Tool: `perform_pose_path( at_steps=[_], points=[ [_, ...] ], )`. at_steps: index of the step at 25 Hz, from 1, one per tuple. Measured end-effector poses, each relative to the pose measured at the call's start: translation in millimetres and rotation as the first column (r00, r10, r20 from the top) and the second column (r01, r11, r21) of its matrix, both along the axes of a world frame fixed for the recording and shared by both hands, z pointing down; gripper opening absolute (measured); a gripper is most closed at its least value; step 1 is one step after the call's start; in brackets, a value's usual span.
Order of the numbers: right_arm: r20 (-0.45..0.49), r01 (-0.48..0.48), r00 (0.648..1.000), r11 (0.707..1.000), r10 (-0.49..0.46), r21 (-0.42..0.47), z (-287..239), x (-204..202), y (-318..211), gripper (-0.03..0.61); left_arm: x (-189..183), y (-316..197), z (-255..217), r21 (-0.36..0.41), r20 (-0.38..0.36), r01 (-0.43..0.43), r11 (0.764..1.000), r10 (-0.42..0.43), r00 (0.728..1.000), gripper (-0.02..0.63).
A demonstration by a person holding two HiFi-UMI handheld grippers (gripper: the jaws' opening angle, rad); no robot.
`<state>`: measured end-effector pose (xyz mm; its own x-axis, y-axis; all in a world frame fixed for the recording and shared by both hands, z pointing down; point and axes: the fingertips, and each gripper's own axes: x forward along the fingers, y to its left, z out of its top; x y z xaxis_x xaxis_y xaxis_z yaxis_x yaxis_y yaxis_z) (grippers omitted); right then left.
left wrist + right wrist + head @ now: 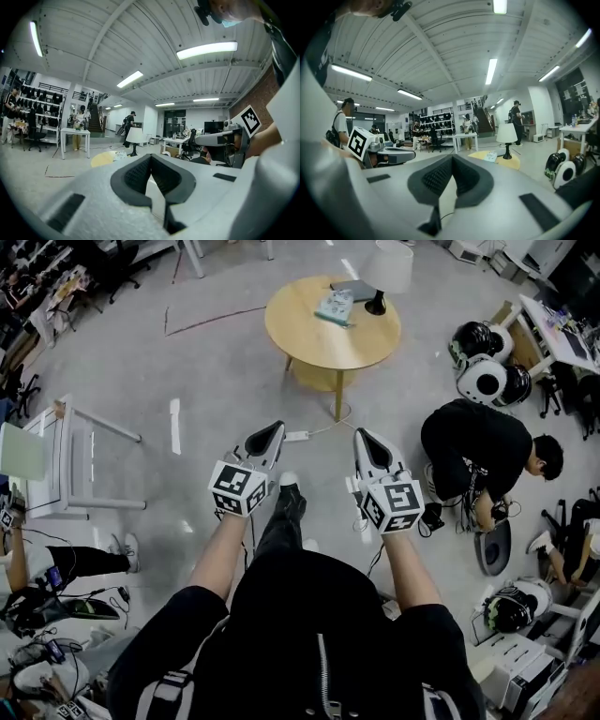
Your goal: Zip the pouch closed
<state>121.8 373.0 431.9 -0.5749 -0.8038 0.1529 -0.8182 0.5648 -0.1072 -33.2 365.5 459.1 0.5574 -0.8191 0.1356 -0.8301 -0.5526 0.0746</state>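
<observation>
Round yellow worktop [314,345] sits well ahead of you, white-shaded lamp [385,268] on it, your left claw [274,428] and right claw [362,435] both pressed together on nothing, pale pouch [335,307] lying on the worktop near the lamp.

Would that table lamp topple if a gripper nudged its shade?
Likely: the lamp has a wide shade on a thin stem over a small base. It stands near the edge of the round table, so it might fall off.
</observation>
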Motion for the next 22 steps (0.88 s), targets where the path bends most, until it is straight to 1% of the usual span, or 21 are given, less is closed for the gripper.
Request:
perform_pose_path(
  at_steps=[4,7,10,17,20,22],
  points=[
    [-0.002,-0.012,1.0,1.0,0.012,-0.014,7,-4,-45,0.003,-2,-49,8,-0.012,-0.006,-0.016,1.0,0.016,1.0,0.005],
    [-0.006,-0.018,1.0,1.0,0.018,-0.02,8,-12,-89,0.003,-7,-94,8,-0.012,-0.002,-0.034,0.999,0.034,0.999,0.005],
    [-0.006,-0.027,1.0,0.999,0.027,-0.028,5,-24,-137,0.004,-19,-142,6,-0.016,0.004,-0.047,0.999,0.047,0.999,0.005],
    [-0.019,-0.059,0.998,0.998,0.059,-0.013,-4,-50,-242,0.005,-50,-243,2,-0.009,0.025,-0.081,0.997,0.081,0.996,0.005],
    [-0.018,-0.077,0.997,0.997,0.077,-0.016,-2,-56,-272,0.005,-56,-276,6,-0.02,0.021,-0.092,0.996,0.093,0.995,0.005],
    [-0.024,-0.085,0.996,0.996,0.085,-0.023,1,-54,-289,0.005,-55,-294,9,-0.028,0.017,-0.1,0.995,0.101,0.995,0.005]
  ],
)
